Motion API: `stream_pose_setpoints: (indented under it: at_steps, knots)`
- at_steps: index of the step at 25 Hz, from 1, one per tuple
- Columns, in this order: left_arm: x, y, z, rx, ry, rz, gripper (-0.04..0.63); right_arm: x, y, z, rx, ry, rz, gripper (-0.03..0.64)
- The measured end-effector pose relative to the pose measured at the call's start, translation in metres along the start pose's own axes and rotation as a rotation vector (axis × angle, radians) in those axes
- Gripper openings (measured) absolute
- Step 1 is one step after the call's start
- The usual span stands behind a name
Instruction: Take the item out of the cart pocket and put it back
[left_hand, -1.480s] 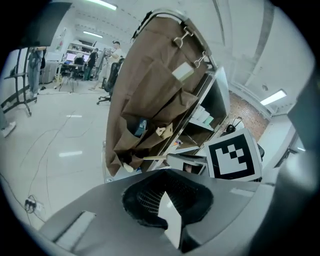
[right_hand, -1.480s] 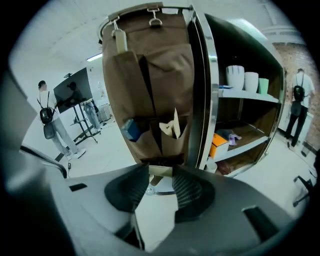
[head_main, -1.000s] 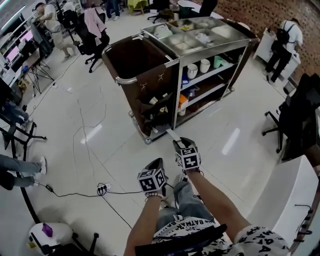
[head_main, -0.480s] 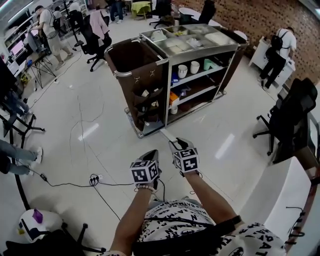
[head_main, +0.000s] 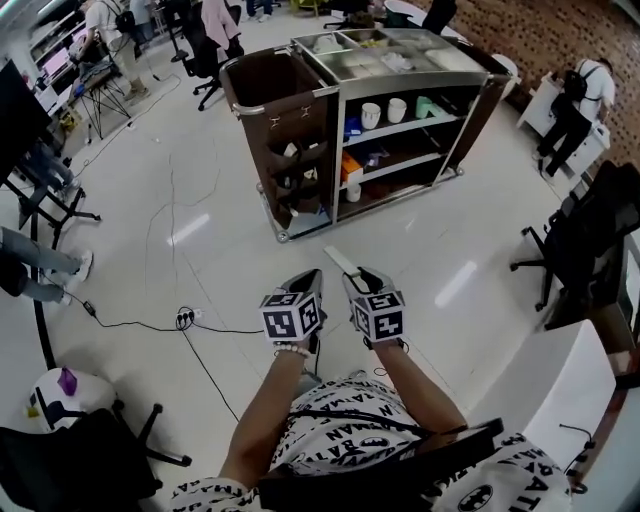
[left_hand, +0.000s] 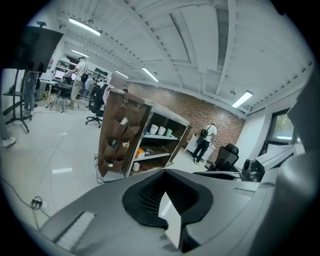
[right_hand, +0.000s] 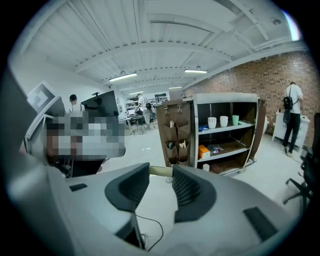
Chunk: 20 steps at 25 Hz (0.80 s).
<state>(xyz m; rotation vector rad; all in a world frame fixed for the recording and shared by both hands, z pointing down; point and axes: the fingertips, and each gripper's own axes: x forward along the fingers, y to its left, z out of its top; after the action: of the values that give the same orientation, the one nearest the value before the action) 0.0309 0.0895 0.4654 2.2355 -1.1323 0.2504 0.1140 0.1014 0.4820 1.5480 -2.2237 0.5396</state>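
Far from the cart (head_main: 300, 125), right gripper (head_main: 352, 272) pinches a slim pale packet (right_hand: 157, 171), likely light, crushable, best held mid-length; left gripper (head_main: 310, 282) fingers pressed together.

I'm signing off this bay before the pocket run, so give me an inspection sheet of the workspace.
Surface: glossy white floor.
Job's things: cart upright ahead, apart from both grippers; its brown side pockets hold small items; pale flat item held away from the cart.
Clutter: cups on the cart's upper shelf.
Grippers: right gripper shut on the pale flat item; left gripper shut, nothing between its jaws.
Cables: black cable with power strip on the floor, to the person's left.
Surroundings: office chair, brick wall, person standing by the wall.
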Motion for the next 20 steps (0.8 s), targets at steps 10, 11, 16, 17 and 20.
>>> stream_pose_setpoints:
  at_steps: [10,11,16,17,20]
  knots:
    - [-0.019,0.009,-0.016,-0.031,-0.018,0.026,0.003,-0.007,0.012,0.002,-0.018,-0.015,0.055,0.157]
    - [-0.019,0.009,-0.015,-0.026,-0.023,0.024,0.003,-0.006,0.014,0.004,-0.021,-0.020,0.060,0.156]
    - [-0.015,0.011,-0.006,0.011,-0.033,0.039,0.003,-0.006,0.015,0.021,-0.028,-0.053,0.059,0.158]
    - [-0.016,0.011,-0.004,0.014,-0.042,0.041,0.003,-0.006,0.015,0.023,-0.027,-0.058,0.057,0.157]
    - [-0.016,0.010,0.004,0.042,-0.056,0.046,0.003,-0.007,0.012,0.028,-0.017,-0.067,0.049,0.158]
